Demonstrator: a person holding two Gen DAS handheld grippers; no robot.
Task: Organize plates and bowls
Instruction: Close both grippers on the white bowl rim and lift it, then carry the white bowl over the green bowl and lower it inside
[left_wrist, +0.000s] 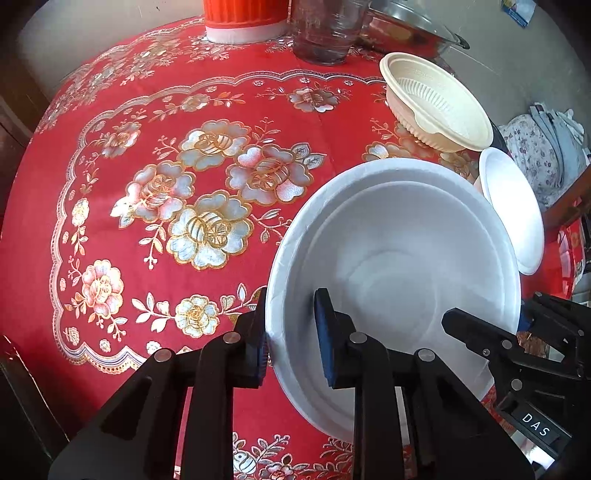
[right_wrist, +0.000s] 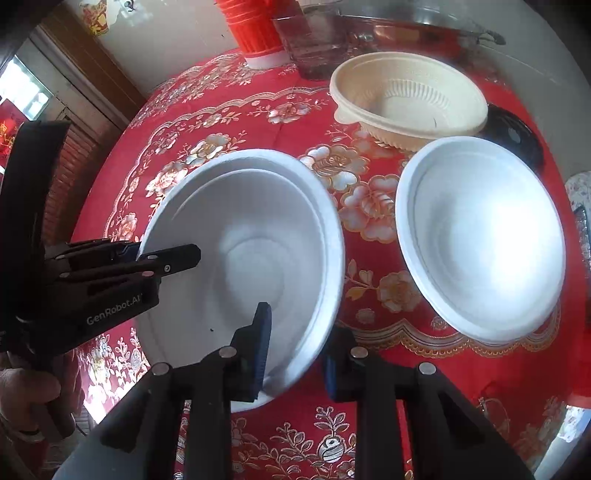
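Both grippers clamp one white bowl's rim: left gripper (left_wrist: 291, 339) at its left edge, right gripper (right_wrist: 295, 354) at the near edge, each angled steeply down. Bowl (right_wrist: 243, 266) tilts, mouth upward, over the red tablecloth (left_wrist: 147, 184). Beyond the right gripper sit a second white bowl (right_wrist: 484, 243) and a cream bowl (right_wrist: 410, 99); a glass (left_wrist: 325, 33) is cut off.

Left tongs (left_wrist: 291, 339) clamped, pointing steeply down, right tongs (right_wrist: 295, 354) likewise clamped, beside them

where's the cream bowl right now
The cream bowl sits at the far right of the red tablecloth, just behind the free white bowl, near the glass jar.
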